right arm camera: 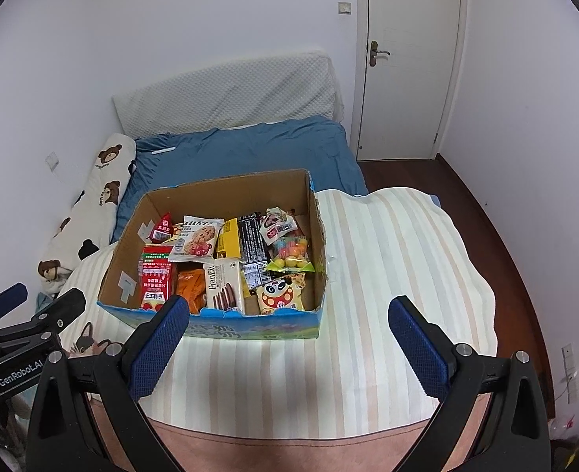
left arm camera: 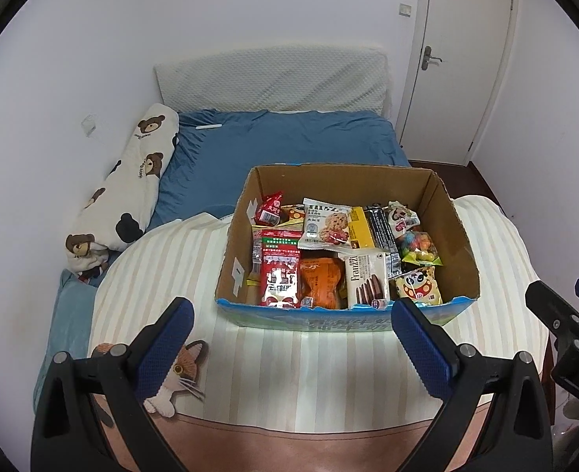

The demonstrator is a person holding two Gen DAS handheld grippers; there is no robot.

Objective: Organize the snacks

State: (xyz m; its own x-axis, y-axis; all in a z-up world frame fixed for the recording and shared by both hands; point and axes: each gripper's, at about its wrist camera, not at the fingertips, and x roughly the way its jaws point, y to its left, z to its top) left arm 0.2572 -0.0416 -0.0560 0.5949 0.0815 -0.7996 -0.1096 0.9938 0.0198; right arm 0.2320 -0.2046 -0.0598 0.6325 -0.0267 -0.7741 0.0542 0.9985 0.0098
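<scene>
Two grippers' fingers [left arm camera: 419, 338] [right arm camera: 417, 334] spread, empty, snack box [left arm camera: 452, 216] (full) on striped blanket [left arm camera: 163, 275], bear pillow [left arm camera: 132, 181] beside

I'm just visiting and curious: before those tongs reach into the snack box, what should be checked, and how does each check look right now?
1. Left tongs open and empty: ok.
2. Right tongs open and empty: ok.
3. Cardboard box open on top, snacks reachable: ok.
4. Box sits flat on the striped blanket: ok.
5. Free blanket beside the box for setting snacks down: ok.
6. What lies under the top snacks: cannot tell.
</scene>
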